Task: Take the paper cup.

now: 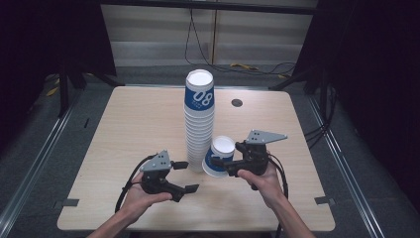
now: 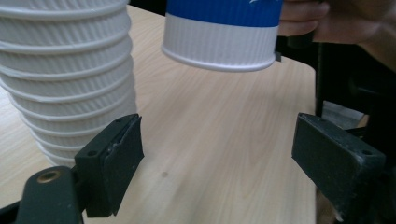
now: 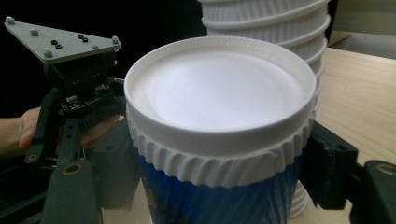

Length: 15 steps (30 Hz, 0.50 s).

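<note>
High view: the right gripper clamps an upturned cup just right of the stack; the left gripper gapes empty at the stack's foot. Left gripper view: the cup hangs clear of the table, right of the stack. Right gripper view: the jaws pinch the cup before the stack.

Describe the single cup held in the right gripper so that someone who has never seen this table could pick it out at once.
On the light wooden table a tall stack of upturned paper cups rises near the middle. Just beside its foot, on the right in the high view, the right gripper clamps one lone cup, bottom up. Unlike the nested cups, it stands apart, blue-banded, tilted and lifted off the table.
</note>
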{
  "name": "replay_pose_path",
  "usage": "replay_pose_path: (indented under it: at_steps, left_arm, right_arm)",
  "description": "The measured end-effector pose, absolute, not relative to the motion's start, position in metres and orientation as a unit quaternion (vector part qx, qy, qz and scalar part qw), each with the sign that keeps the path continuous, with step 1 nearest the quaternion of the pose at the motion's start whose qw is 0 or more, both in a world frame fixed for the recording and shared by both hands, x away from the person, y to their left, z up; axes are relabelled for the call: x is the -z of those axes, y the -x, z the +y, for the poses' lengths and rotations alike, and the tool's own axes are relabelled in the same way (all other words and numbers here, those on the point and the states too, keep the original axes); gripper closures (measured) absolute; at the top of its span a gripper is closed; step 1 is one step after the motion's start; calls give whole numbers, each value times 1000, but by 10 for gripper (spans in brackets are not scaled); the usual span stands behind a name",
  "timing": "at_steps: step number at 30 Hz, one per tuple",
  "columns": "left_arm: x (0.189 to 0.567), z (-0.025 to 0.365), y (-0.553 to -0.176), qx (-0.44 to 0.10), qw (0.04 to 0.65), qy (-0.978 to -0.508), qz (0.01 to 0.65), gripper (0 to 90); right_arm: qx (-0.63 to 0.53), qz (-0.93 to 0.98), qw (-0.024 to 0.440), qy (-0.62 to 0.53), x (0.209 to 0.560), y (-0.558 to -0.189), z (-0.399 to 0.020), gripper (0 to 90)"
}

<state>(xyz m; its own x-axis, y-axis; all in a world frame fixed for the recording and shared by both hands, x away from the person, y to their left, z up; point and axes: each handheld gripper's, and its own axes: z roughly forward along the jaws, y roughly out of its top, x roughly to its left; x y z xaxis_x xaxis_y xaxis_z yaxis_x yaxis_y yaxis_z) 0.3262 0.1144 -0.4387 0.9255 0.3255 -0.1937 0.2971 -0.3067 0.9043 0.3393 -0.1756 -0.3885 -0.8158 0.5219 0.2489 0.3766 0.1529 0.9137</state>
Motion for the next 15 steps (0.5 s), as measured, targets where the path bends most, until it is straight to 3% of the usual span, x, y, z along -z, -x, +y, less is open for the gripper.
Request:
replay_pose_path:
  at_steps: [15]
  left_arm:
    - [451, 121, -323, 12, 567, -800, 195, 165]
  right_arm:
    - [-596, 754, 17, -275, 400, -338, -161, 255]
